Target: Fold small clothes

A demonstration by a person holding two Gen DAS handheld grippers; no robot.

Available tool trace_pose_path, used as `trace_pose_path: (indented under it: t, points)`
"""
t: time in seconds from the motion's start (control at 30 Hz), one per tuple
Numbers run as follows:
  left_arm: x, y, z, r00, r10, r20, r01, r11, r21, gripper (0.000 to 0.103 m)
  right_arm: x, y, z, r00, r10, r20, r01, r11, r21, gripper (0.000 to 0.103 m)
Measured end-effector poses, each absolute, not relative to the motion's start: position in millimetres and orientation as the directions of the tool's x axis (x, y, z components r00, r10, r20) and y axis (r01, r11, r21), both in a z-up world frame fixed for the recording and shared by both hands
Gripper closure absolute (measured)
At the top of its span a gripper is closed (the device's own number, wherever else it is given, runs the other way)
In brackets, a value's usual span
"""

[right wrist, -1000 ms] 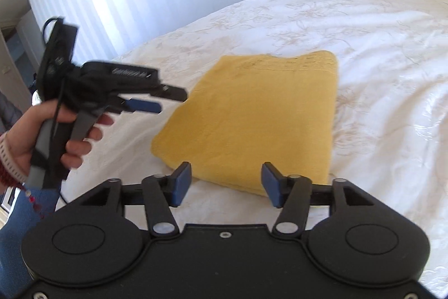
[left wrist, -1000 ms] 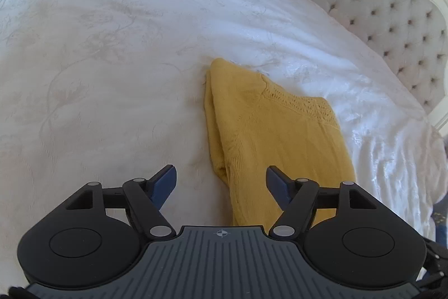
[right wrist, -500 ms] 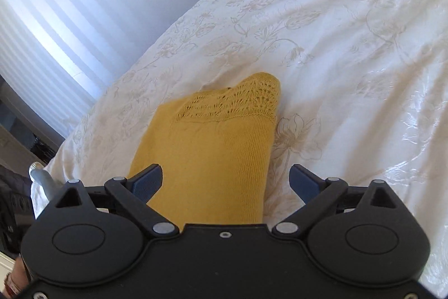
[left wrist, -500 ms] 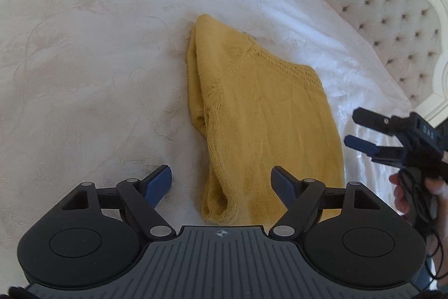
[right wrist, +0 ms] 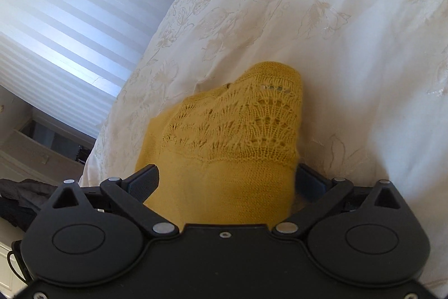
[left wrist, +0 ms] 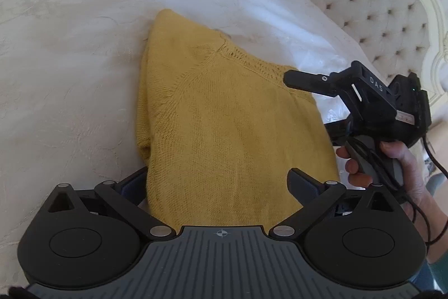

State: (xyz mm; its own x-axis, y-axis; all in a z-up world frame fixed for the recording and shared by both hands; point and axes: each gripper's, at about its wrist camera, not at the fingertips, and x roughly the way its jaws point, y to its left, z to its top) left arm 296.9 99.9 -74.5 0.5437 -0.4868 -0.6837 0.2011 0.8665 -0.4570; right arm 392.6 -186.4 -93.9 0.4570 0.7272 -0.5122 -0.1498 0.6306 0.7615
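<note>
Both your left gripper [left wrist: 217,181] and right gripper [right wrist: 225,177] gaped wide around the yellow knit [left wrist: 224,116]; closing risked bunching its folded layers.

The yellow sweater [left wrist: 224,125] is matt, nubbly knit with an openwork lace band, lying on a smooth, faintly sheeny embroidered white bedspread [left wrist: 70,46] beside a button-tufted fabric headboard [left wrist: 378,4].

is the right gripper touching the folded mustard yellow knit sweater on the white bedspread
Cannot tell. In the right wrist view the right gripper straddles the mustard yellow knit sweater, jaws open, but neither view shows contact or a gap plainly.
</note>
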Motion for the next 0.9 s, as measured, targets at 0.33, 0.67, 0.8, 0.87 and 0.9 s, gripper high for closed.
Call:
trace_pose_path:
  t: [0.33,0.67,0.8,0.87,0.9]
  points:
    - [286.0,97.2,-74.3,0.521,-0.543,-0.658,0.278,0.837,-0.470,0.003,390.7,-188.7,-94.6,0.460,0.746,-0.482,-0.213,0.619,0.756,0.001]
    - [287.9,106.0,-80.1,0.486,-0.568,-0.664,0.213,0.814,-0.541,0.082,378.0,-191.8,-97.5,0.533,0.679,-0.504,-0.161,0.667,0.727,0.047]
    - [288.3,111.4,-78.2,0.492,-0.588,-0.642,0.158,0.786,-0.598,0.088,375.8,-202.6,-95.3,0.544,0.677,-0.496,-0.085,0.632,0.770,0.058]
    - [282.5,108.9,-71.3,0.502,-0.584,-0.638,0.178,0.792,-0.584,0.089,368.3,-204.3,-89.1,0.558,0.665,-0.496,-0.077,0.637,0.767,0.060]
    - [279.4,108.4,-68.2,0.502,-0.586,-0.636,0.185,0.791,-0.583,0.089,363.5,-205.5,-85.6,0.564,0.659,-0.497,-0.068,0.637,0.768,0.060]
